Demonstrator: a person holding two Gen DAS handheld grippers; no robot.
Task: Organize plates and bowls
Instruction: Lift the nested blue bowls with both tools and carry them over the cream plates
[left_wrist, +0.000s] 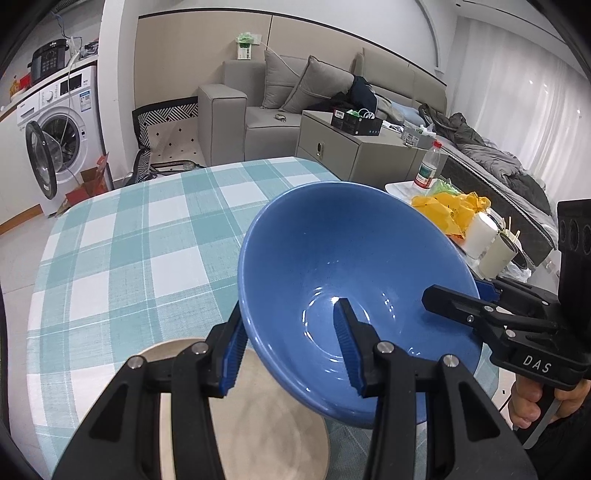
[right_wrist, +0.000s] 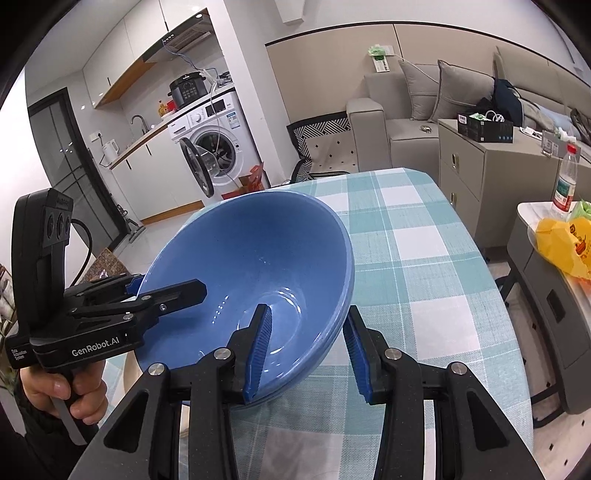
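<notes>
Left wrist view shows your left gripper clamped on the near rim of the blue bowl: one blue pad lies inside the bowl, the other presses the outer wall. Your right gripper bites the opposite rim from the right side, one finger inside, the other behind the wall. You hold the bowl between both tools, tilted, clear of the checked tablecloth, with its opening facing the cameras. Below it, a beige plate rests on the cloth near the table's close edge, partly hidden by your fingers and the bowl.

From the right wrist view, your right gripper straddles the rim the same way, and a second rim line just under the pad suggests two nested bowls, though you cannot tell for certain. Your left hand wraps the handle of the left tool. Off the table stand a washing machine with its door open, a grey sofa and a side table carrying a yellow bag and a bottle.
</notes>
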